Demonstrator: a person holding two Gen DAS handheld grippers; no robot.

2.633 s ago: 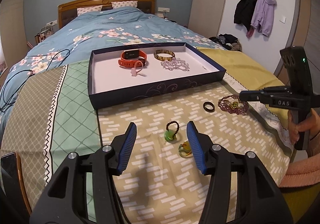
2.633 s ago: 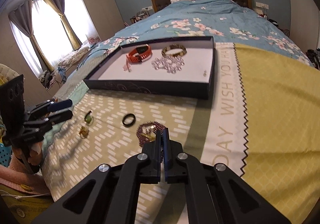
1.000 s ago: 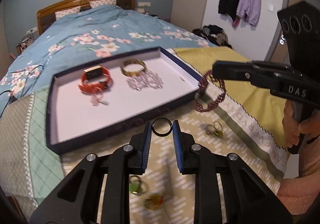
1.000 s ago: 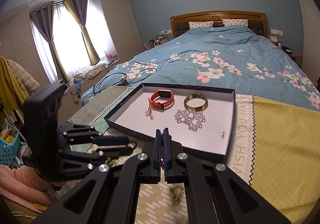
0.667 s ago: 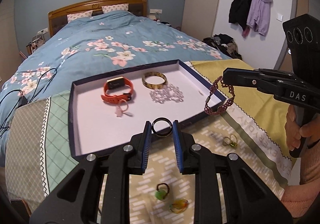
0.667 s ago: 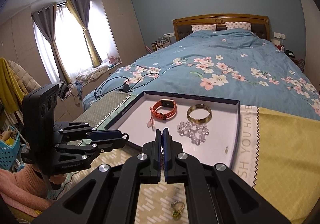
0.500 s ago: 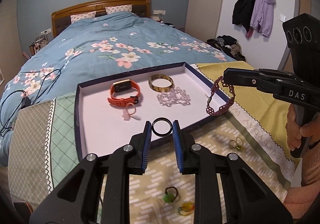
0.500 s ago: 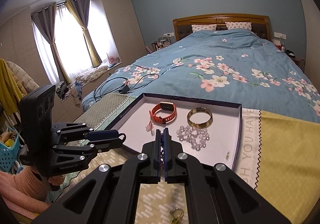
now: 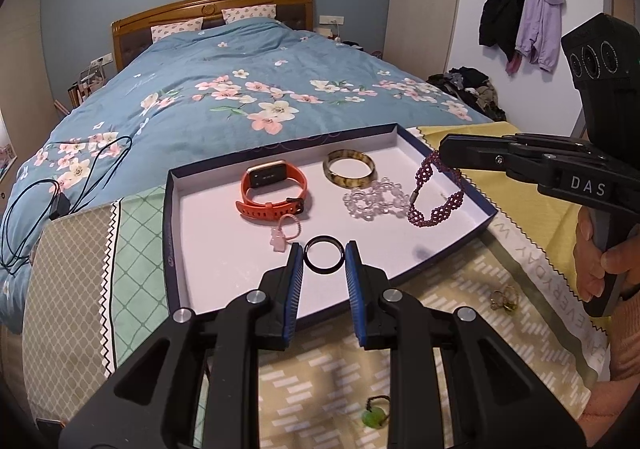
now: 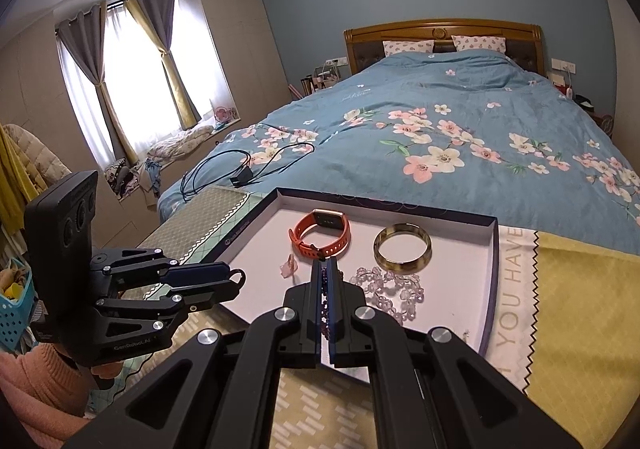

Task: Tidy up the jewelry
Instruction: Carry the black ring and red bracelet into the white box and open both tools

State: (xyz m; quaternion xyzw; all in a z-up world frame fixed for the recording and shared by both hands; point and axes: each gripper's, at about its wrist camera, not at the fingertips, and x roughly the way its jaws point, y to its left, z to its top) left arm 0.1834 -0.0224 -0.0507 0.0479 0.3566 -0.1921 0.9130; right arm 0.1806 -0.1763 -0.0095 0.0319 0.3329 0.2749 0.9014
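reaching level over the shallow navy tray (image 9: pixel 172 209), the left gripper (image 9: pixel 323 263) clamps a thin black ring (image 9: pixel 324 257); the right gripper (image 10: pixel 327 281), pinched shut, dangles a purple beaded bracelet (image 9: pixel 434 191) above the tray's right side.

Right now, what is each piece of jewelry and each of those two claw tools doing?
Left gripper: shut on black ring, above tray.
Right gripper: shut on purple bracelet, dangling over tray.
Orange watch: lying in tray.
Amber bangle: lying in tray.
Clear bead bracelet: lying in tray.
Green charm: on cloth, outside tray.
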